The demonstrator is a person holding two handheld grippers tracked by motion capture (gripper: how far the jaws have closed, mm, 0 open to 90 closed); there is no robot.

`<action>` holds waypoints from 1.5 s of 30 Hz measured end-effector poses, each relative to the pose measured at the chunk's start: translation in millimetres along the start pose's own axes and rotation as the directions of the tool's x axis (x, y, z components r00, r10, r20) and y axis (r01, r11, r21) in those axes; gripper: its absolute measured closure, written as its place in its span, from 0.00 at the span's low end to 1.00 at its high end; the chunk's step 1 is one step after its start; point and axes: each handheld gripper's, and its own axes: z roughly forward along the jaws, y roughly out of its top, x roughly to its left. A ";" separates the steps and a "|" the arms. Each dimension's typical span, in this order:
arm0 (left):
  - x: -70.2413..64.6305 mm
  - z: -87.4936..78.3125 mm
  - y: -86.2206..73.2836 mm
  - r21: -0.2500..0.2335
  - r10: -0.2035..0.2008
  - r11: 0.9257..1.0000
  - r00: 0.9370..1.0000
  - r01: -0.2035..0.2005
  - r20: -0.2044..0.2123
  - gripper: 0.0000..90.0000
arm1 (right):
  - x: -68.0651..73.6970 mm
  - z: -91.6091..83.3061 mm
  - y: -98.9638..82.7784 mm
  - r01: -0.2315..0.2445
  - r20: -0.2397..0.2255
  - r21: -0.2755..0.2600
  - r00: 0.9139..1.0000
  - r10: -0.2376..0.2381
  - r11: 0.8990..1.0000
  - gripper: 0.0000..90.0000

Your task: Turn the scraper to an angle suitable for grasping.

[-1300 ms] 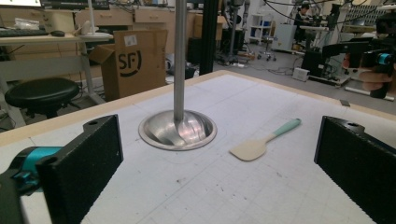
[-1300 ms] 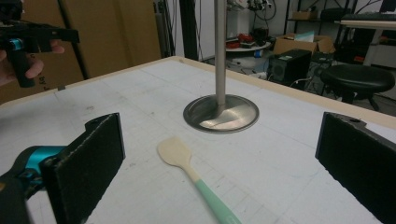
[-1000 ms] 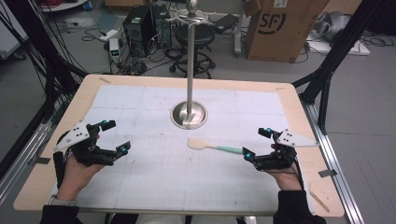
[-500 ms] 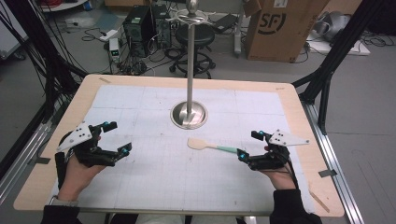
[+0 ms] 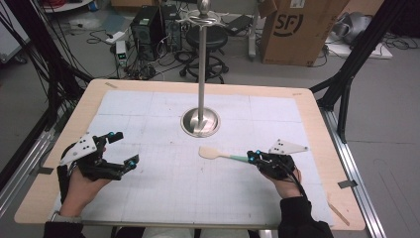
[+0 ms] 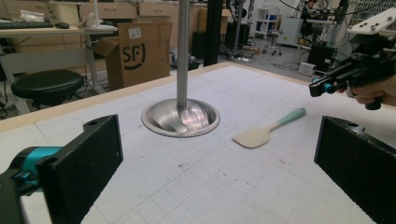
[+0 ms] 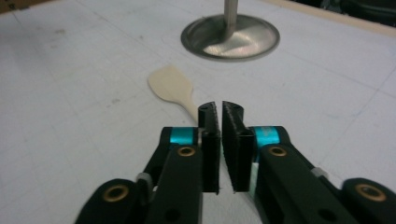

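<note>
Our right claw [image 7: 220, 109] has just pressed together on the spatula [image 7: 171, 86] handle's end below it, so we risk it pivoting or slipping out.

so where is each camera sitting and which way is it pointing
High view: above the person's edge of the table, looking forward and down; both forearms enter from the bottom, left gripper open, right gripper on the spatula handle.
Left gripper view: rides the left gripper, looking across the table at the metal stand; its two jaws stand wide apart.
Right gripper view: rides the right gripper, looking along the spatula; jaws nearly together.
Both gripper views share the spatula and stand base.
</note>
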 end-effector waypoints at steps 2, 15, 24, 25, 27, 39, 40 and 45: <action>0.0 -0.8 -1.0 0.006 0.002 1.000 1.000 -0.002 -0.003 0.02 | -1.3 4.0 -2.0 -0.008 0.004 0.033 1.000 0.008 0.999 1.00; 0.2 -4.4 -2.8 0.002 0.000 1.000 1.000 0.000 -0.018 0.02 | -6.4 22.6 -14.0 -0.065 0.015 0.194 0.998 0.064 0.979 1.00; -1.3 -1.9 -4.6 0.014 0.004 1.000 1.000 -0.004 -0.013 0.02 | -12.3 29.2 -16.2 -0.073 0.037 0.227 0.997 0.066 0.971 1.00; -1.7 -1.7 -4.9 0.017 0.003 1.000 1.000 -0.003 -0.013 0.02 | -13.5 30.2 -16.0 -0.075 0.043 0.224 0.997 0.067 0.972 1.00; -2.6 -0.8 -5.6 0.019 0.000 1.000 1.000 0.000 -0.012 0.02 | -16.2 33.0 -14.5 -0.070 0.059 0.219 0.997 0.058 0.973 1.00; -2.9 -0.1 -7.1 0.027 -0.004 1.000 1.000 0.004 -0.011 0.02 | -19.0 40.3 -1.5 -0.077 0.033 0.184 0.997 0.073 0.980 1.00; -2.6 0.2 -7.5 0.028 -0.006 1.000 1.000 0.006 -0.012 0.02 | -16.5 40.6 2.6 -0.069 0.020 0.167 0.998 0.067 0.984 1.00; -2.0 0.9 -7.8 0.028 -0.007 1.000 1.000 0.007 -0.014 0.02 | -2.7 62.2 23.1 -0.009 -0.018 0.191 1.000 0.013 0.982 1.00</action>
